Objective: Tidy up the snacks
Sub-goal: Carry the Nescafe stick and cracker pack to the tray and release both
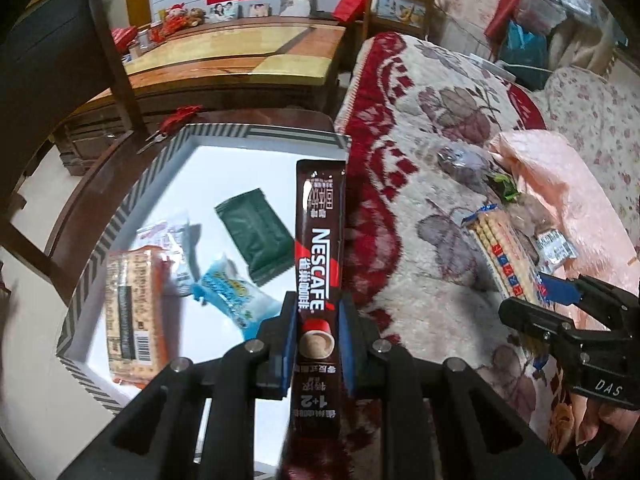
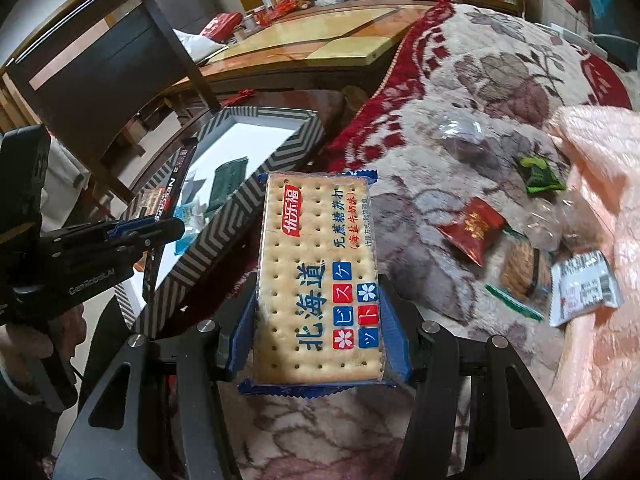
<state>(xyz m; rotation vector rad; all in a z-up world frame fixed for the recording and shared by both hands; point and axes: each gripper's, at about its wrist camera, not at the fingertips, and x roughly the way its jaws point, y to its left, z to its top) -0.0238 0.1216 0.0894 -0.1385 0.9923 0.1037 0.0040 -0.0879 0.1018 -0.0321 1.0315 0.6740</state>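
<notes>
The left gripper (image 1: 318, 336) clamps a Nescafé stick (image 1: 319, 280) lengthwise above the striped box (image 1: 100, 236) — the right gripper (image 2: 320, 332), level over the blanket (image 2: 460, 92), pinches a cracker pack (image 2: 320, 280) flat between its jaws.

Nescafe stick (image 1: 318, 280): glossy brown foil-like plastic, smooth. Cracker pack (image 2: 320, 280): clear shiny plastic wrap with blue crimped ends, matt pitted crackers showing through. Left gripper (image 1: 318, 316) and right gripper (image 2: 320, 320): matt black plastic fingers with blue pads and bright metal screw heads. Box (image 1: 100, 240): matt striped paperboard wall, smooth white inside. Blanket (image 2: 480, 92): fuzzy, rough cloth. Pink cloth (image 2: 600, 152): soft sheen. Green sachet (image 1: 256, 236): matt foil. Side table (image 1: 240, 60): glossy varnished wood.
</notes>
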